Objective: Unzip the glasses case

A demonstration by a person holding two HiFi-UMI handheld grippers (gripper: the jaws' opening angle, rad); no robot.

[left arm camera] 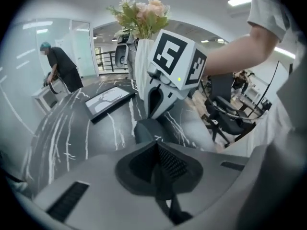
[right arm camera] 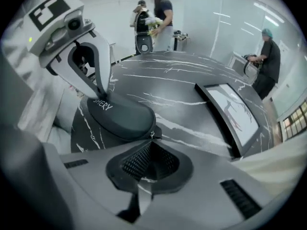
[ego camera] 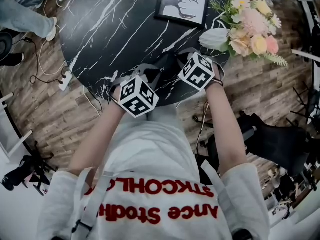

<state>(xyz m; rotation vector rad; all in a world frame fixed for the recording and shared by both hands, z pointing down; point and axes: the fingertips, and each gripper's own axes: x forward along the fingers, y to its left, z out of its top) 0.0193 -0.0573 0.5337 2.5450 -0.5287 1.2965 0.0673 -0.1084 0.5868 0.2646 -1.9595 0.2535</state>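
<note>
At the black marble counter's (right arm camera: 192, 90) 6 o'clock edge, the dark grey oval glasses case (right arm camera: 122, 116) looks fully zipped. The left tool (right arm camera: 101, 96) is clenched at its 10 o'clock end. The right tool (right arm camera: 149, 145) is clenched beside the small zipper pull (right arm camera: 152, 134).

tbl (ego camera: 110, 29): blk marble | on it: pic frame (ego camera: 182, 6), flower vase (ego camera: 214, 39), glasses case (right arm camera: 120, 116)

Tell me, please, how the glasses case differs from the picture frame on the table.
The glasses case is dark grey, rounded and domed; the picture frame is a flat, black-edged rectangle around a pale picture. The case lies nearest the person; the frame lies further off. The case bears white lettering, the frame a branching drawing. Both rest on the black marbled table.
</note>
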